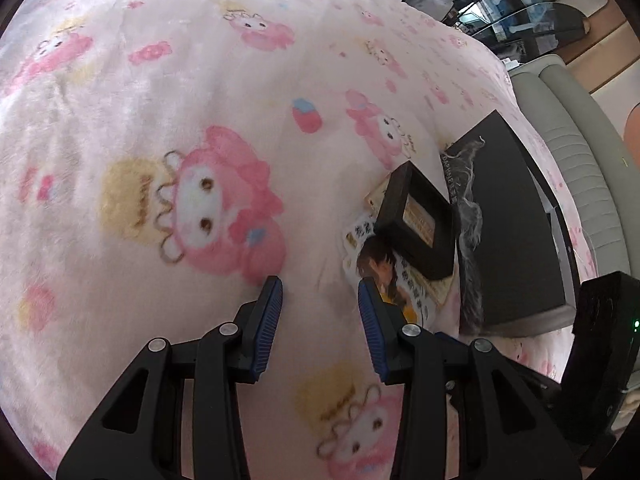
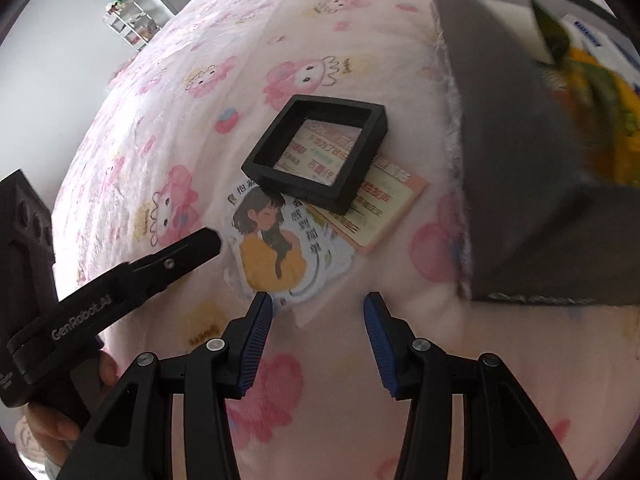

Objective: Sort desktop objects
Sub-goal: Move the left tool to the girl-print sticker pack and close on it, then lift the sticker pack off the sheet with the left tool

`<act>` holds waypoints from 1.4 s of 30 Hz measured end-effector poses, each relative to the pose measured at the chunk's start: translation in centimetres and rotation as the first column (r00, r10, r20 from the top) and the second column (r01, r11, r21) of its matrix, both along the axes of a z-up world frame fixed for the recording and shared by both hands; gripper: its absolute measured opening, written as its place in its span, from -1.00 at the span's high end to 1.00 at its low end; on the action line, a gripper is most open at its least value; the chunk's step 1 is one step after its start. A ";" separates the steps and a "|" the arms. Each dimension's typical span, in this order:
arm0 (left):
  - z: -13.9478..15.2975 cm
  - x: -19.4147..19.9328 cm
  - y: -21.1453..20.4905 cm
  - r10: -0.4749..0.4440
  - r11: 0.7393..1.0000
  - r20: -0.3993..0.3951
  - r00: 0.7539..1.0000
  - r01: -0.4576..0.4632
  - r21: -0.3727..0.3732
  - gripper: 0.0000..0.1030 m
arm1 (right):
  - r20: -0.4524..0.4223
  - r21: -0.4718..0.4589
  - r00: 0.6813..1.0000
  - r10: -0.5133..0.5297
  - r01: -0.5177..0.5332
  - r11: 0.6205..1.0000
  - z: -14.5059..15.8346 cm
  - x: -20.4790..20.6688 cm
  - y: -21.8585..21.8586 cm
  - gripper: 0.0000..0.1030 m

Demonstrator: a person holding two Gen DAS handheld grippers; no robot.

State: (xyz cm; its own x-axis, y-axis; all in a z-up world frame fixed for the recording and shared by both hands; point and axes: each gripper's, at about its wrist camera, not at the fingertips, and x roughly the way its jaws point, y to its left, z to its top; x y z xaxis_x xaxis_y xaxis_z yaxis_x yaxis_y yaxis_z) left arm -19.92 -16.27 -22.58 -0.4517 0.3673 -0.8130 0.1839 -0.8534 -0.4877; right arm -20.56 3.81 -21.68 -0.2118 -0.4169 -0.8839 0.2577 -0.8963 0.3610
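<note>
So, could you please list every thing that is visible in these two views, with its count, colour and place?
blanket: one, pink with cartoon characters, covers the whole surface
square frame: one, black, lies partly on both cards
girl card: one, white with a girl in yellow, nearest the grippers
text card: one, pale pink, partly under the frame
storage box: one, dark grey, right of the cards, colourful items inside
shelf: one, white, far background
left gripper: one, black with blue pads, jaws open, empty
right gripper: one, black with blue pads, jaws open, empty
hand: one, holds the left gripper
</note>
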 end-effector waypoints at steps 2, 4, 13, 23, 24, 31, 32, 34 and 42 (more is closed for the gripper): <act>0.1 -0.2 0.8 -0.029 0.999 0.003 1.000 0.029 -0.016 0.79 | -0.026 -0.027 1.000 0.004 -0.005 1.000 0.3 0.1 0.1 0.42; 0.6 0.2 1.5 -0.049 0.999 -0.010 0.999 0.049 -0.021 0.91 | -0.036 -0.037 0.999 0.008 -0.009 0.999 0.6 0.5 0.3 0.62; 2.9 5.3 4.3 -0.085 0.996 -0.044 0.995 0.084 -0.022 0.93 | -0.107 -0.063 0.994 0.017 -0.024 0.998 3.8 4.9 2.9 0.79; 2.6 11.9 7.2 -0.135 0.991 0.011 0.991 0.134 0.012 0.87 | -0.059 -0.020 0.998 0.024 -0.026 0.999 3.3 11.2 6.2 0.80; 2.5 12.2 7.1 -0.128 0.992 0.014 0.992 0.128 0.012 0.87 | -0.044 -0.011 0.999 0.016 -0.016 1.000 3.0 11.4 6.4 0.80; 2.8 12.0 4.8 -0.051 0.998 0.020 0.998 0.052 -0.034 0.59 | -0.048 -0.005 0.999 -0.009 0.009 1.000 3.1 12.4 6.9 0.80; 2.8 11.8 4.5 -0.040 0.999 0.016 0.999 0.041 -0.034 0.54 | -0.051 -0.004 0.999 -0.009 0.009 1.000 3.2 12.4 6.9 0.80; 2.9 11.3 4.0 -0.028 0.999 0.007 1.000 0.028 -0.038 0.49 | -0.048 -0.004 0.999 -0.011 0.011 1.000 3.2 12.3 7.0 0.80; 1.6 9.7 5.8 -0.110 0.993 0.047 0.993 0.111 -0.031 0.50 | 0.022 0.007 1.000 0.013 -0.013 1.000 0.3 10.4 7.4 0.80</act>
